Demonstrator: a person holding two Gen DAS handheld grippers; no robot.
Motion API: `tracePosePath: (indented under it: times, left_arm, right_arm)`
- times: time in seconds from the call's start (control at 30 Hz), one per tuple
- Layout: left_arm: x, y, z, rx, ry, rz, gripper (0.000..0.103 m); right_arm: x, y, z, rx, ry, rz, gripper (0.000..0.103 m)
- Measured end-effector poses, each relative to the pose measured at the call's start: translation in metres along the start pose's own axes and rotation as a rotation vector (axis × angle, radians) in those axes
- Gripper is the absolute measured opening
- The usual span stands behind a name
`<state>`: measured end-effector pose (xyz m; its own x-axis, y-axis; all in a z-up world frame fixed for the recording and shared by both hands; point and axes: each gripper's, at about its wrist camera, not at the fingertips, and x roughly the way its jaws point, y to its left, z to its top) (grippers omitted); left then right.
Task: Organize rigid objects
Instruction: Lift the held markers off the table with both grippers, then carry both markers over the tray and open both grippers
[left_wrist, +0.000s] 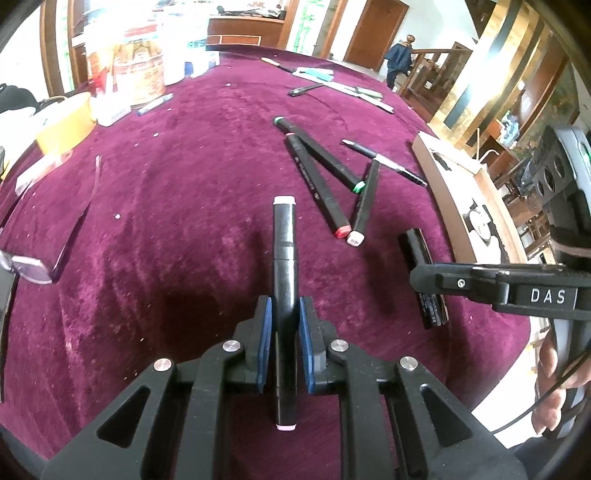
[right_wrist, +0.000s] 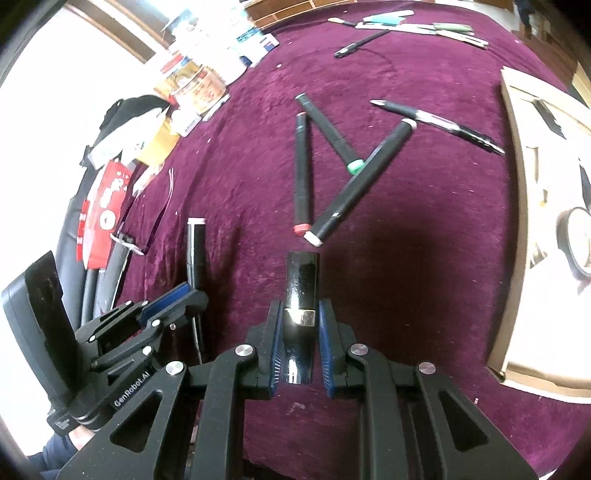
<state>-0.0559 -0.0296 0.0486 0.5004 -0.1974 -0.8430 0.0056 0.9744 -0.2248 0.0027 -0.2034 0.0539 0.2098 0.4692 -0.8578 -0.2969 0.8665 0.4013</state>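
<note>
My left gripper (left_wrist: 284, 314) is shut on a black marker with pale pink caps (left_wrist: 283, 251), held lengthwise between the blue pads above the purple cloth (left_wrist: 166, 221). It also shows in the right wrist view (right_wrist: 195, 251). My right gripper (right_wrist: 298, 314) is shut on a glossy black lipstick tube (right_wrist: 301, 284) with a gold band. The tube also shows in the left wrist view (left_wrist: 421, 258). Three black markers (left_wrist: 321, 184) lie in a loose N shape ahead, with red, green and white caps. They also show in the right wrist view (right_wrist: 332, 166).
A black and silver pen (left_wrist: 384, 162) lies right of the markers. A wooden-framed picture (left_wrist: 465, 206) sits at the table's right edge. Pens and knives (left_wrist: 332, 83) lie at the far side. Jars and boxes (left_wrist: 129, 74) crowd the far left. Glasses (left_wrist: 44, 258) lie left.
</note>
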Motion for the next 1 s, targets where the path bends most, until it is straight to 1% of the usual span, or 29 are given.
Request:
tracePosePath:
  times: [0.07,0.23,0.43,0.73,0.9,0.93,1.0]
  left_arm:
    - [0.001,-0.005,0.005,0.013,-0.002,-0.007,0.012]
    - [0.001,-0.031,0.017,0.081,-0.006,-0.037,0.012]
    - [0.004,-0.068,0.034,0.167,-0.004,-0.099,0.012]
    - [0.009,-0.132,0.063,0.292,-0.019,-0.202,0.012]
    - [0.016,-0.173,0.077,0.355,0.002,-0.279,0.012]
    - [0.018,-0.181,0.079,0.365,0.007,-0.287,0.013]
    - [0.025,-0.200,0.083,0.401,0.002,-0.275,0.014]
  right_arm:
    - [-0.006,-0.007,0.000,0.018,-0.015,0.001,0.016]
    - [-0.024,-0.027,0.000,0.072,-0.061,0.000,0.016]
    - [-0.052,-0.060,-0.003,0.153,-0.125,-0.015,0.016]
    - [-0.100,-0.111,-0.016,0.284,-0.224,-0.077,0.016]
    - [-0.126,-0.136,-0.018,0.335,-0.270,-0.111,0.016]
    - [-0.131,-0.142,-0.017,0.341,-0.283,-0.120,0.016]
    - [-0.142,-0.152,-0.013,0.344,-0.302,-0.140,0.016]
